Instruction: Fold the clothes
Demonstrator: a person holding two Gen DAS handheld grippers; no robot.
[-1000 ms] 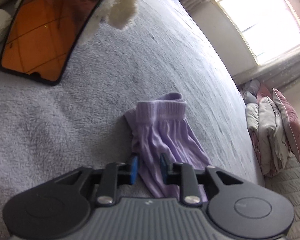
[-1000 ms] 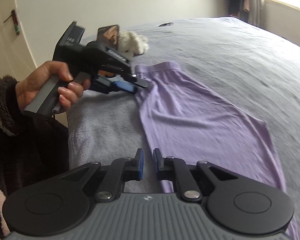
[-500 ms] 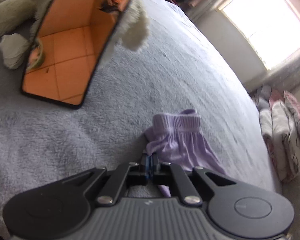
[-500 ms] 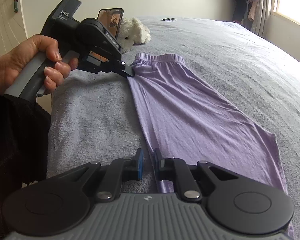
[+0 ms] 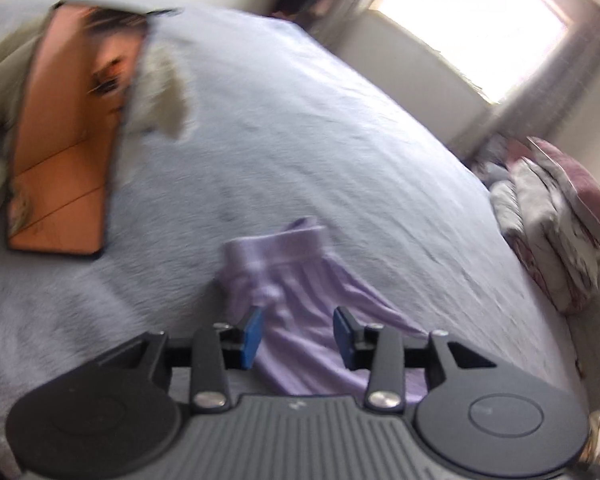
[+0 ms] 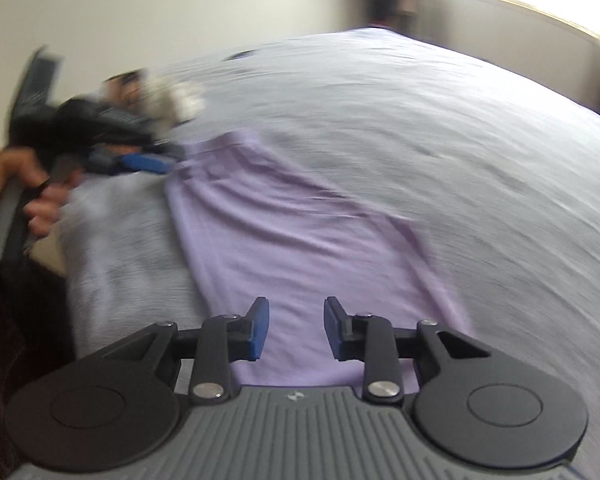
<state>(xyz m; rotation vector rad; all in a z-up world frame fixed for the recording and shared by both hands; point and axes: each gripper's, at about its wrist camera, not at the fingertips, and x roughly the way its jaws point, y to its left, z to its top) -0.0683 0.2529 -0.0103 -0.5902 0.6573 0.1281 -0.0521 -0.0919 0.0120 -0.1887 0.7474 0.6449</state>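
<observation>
Both tools, left and right, are opening above the lilac garment, gripping nothing.

Soft lilac cloth garment lies on fuzzy grey blanket.

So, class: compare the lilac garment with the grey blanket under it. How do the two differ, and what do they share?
The lilac garment is pale purple; the grey blanket is grey.
The garment is a narrow strip with a ribbed waistband; the blanket covers the whole bed.
The garment looks thin and smooth; the blanket looks fuzzy.
Both are soft fabric, lying flat.
</observation>
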